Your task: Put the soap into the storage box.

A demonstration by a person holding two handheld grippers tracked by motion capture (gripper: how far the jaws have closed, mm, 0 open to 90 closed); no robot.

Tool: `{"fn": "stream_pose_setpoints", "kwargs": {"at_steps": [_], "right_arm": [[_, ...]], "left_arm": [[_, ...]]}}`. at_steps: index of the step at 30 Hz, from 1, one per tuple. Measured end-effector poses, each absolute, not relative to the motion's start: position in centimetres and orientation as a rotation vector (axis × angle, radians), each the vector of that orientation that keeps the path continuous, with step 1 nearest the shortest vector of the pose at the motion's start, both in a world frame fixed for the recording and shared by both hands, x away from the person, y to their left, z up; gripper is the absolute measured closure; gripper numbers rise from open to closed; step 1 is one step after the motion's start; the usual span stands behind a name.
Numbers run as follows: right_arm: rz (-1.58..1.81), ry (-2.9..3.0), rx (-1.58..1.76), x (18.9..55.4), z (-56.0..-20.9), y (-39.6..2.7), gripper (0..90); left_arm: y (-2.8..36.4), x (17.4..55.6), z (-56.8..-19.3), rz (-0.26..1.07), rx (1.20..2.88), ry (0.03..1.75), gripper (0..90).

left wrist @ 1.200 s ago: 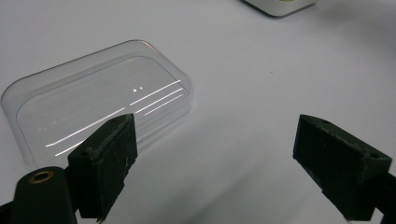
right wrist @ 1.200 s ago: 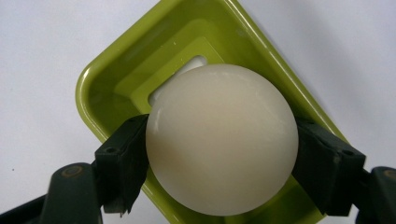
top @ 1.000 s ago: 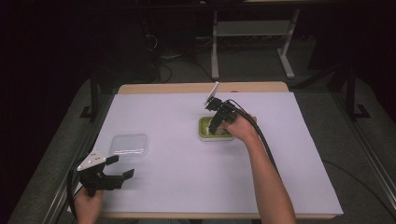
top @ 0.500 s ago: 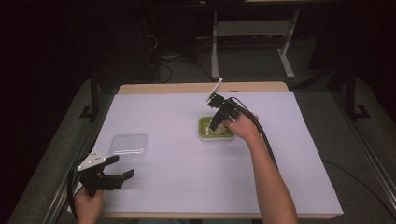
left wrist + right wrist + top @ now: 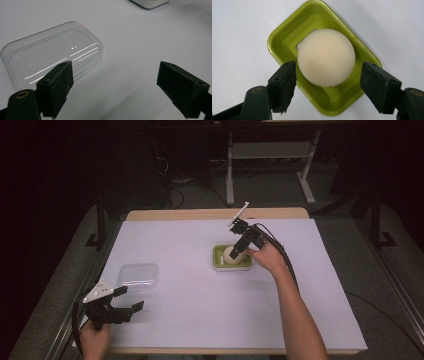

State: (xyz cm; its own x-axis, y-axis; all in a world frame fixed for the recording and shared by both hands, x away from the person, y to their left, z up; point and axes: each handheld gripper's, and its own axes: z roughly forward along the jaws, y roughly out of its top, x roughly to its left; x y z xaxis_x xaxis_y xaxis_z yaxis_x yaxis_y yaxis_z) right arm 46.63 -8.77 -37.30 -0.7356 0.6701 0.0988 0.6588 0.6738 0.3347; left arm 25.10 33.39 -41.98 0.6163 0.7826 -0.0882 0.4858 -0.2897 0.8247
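Cream ball [image 5: 326,57] sits gripped between the right gripper [image 5: 328,87] jaws; green tray [image 5: 284,40] beneath.

Ball [image 5: 326,57]: pale cream, plain, no markings. Tray [image 5: 284,32]: glossy lime green inside and out, white base edge in the high view. Lid [image 5: 52,53]: clear plastic with thin white glare streaks. Table cover [image 5: 200,305]: plain white; table edge light wood. Both gripper jaws matte black; left gripper [image 5: 120,302] carries a grey plate.
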Motion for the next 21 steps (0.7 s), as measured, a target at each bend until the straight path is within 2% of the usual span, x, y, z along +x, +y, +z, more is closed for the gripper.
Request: {"fn": "stream_pose_setpoints", "kwargs": {"at_steps": [21], "right_arm": [[0.693,2.801,1.16,43.3,-36.2,-12.9,26.4]], "left_arm": [[33.2,25.1,-42.0,0.427,1.96,1.001,12.9]]}}
